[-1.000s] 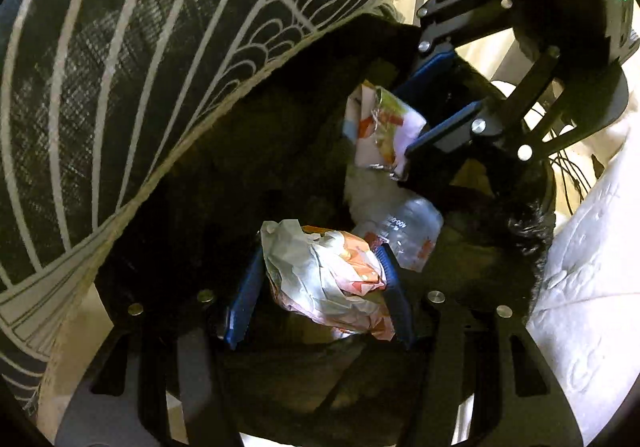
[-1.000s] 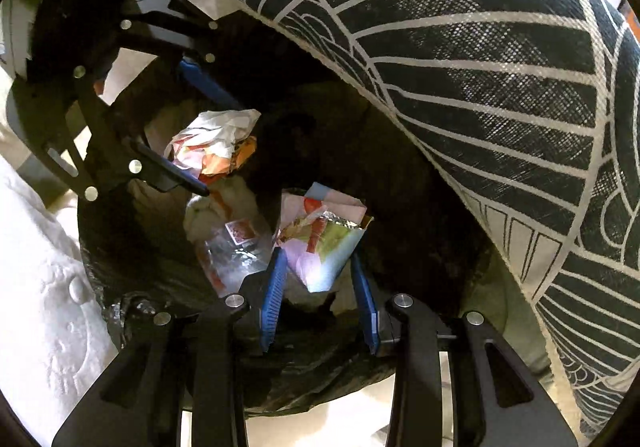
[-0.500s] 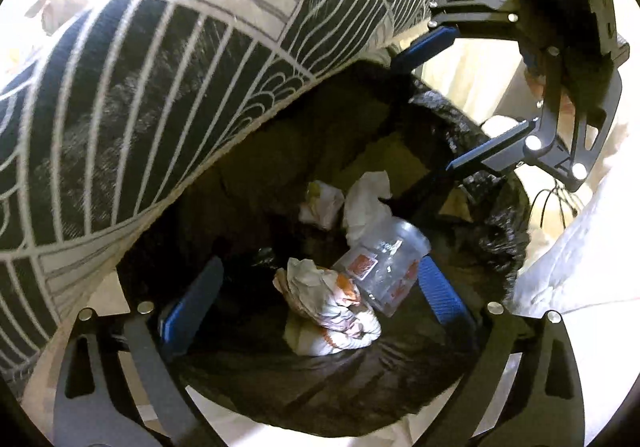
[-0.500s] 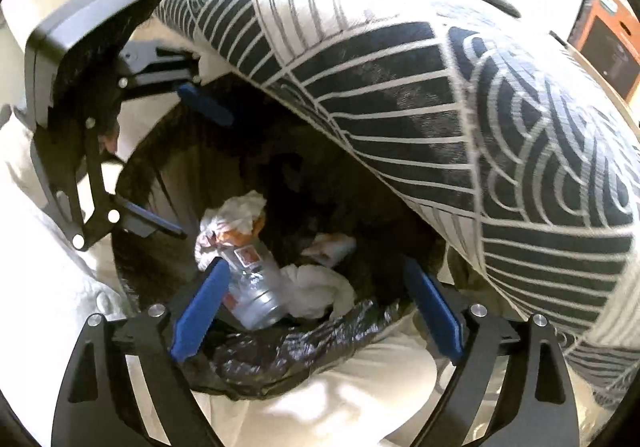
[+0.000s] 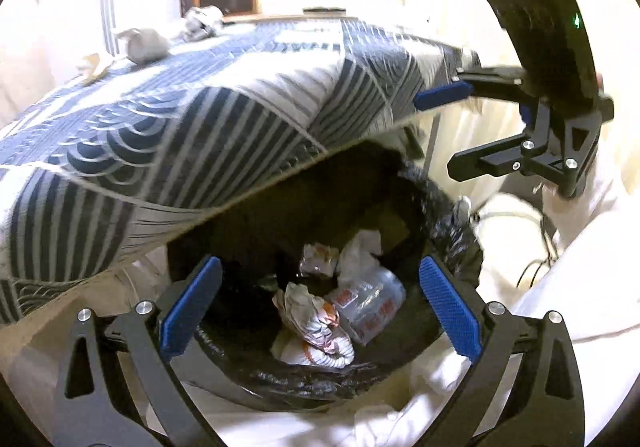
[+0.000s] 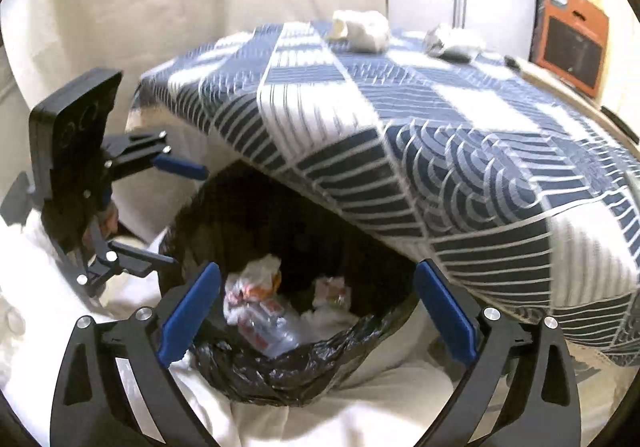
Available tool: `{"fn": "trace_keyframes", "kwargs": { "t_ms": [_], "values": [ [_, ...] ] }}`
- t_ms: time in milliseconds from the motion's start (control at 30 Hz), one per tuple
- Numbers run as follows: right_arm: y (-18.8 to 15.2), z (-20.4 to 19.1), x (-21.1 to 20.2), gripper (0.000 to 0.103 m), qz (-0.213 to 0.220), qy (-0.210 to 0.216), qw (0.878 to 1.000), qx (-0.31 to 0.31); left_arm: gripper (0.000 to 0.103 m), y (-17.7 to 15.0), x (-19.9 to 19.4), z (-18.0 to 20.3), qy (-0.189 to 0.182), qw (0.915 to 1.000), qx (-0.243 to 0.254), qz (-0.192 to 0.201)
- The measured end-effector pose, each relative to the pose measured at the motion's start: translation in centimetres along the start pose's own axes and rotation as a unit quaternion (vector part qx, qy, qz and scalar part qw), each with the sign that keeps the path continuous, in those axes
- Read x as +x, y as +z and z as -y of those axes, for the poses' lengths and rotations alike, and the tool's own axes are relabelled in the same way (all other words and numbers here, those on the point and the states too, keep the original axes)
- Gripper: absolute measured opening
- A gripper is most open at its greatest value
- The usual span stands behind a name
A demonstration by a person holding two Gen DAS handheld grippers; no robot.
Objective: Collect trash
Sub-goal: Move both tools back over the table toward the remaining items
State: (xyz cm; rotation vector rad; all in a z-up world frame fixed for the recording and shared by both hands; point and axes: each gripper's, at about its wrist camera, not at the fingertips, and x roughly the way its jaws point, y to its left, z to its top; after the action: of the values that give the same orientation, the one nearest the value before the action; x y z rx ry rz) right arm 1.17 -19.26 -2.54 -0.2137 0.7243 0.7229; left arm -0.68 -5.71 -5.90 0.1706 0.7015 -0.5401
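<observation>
Left gripper (image 5: 318,305): fingers spread, empty.
Right gripper (image 6: 316,313): just opened, empty.
Crumpled wrapper (image 5: 314,325): below fingers, in glossy black bin bag (image 5: 304,383).

Wrappers (image 5: 314,321) lie in the bin bag (image 5: 452,231) beneath the table's cloth (image 5: 200,135)
</observation>
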Motion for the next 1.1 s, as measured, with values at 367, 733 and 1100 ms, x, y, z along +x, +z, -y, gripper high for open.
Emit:
{"fn": "trace_keyframes", "kwargs": {
  "t_ms": [367, 733, 1100],
  "values": [
    [3.2, 1.7, -3.2, 0.095, 0.072, -0.073, 0.993, 0.059, 0.097, 2.0, -6.1, -2.3, 0.120, 0.9829, -0.072, 0.119],
    [8.2, 5.4, -3.4, 0.095, 0.098, -0.116, 0.982, 0.112, 0.097, 5.8, -7.2, -8.0, 0.182, 0.9649, -0.144, 0.124],
    [15.2, 7.7, -1.4, 0.095, 0.096, -0.146, 0.981, 0.083, 0.097, 11.4, -7.1, -12.5, 0.178, 0.9673, -0.141, 0.113]
  ]
}}
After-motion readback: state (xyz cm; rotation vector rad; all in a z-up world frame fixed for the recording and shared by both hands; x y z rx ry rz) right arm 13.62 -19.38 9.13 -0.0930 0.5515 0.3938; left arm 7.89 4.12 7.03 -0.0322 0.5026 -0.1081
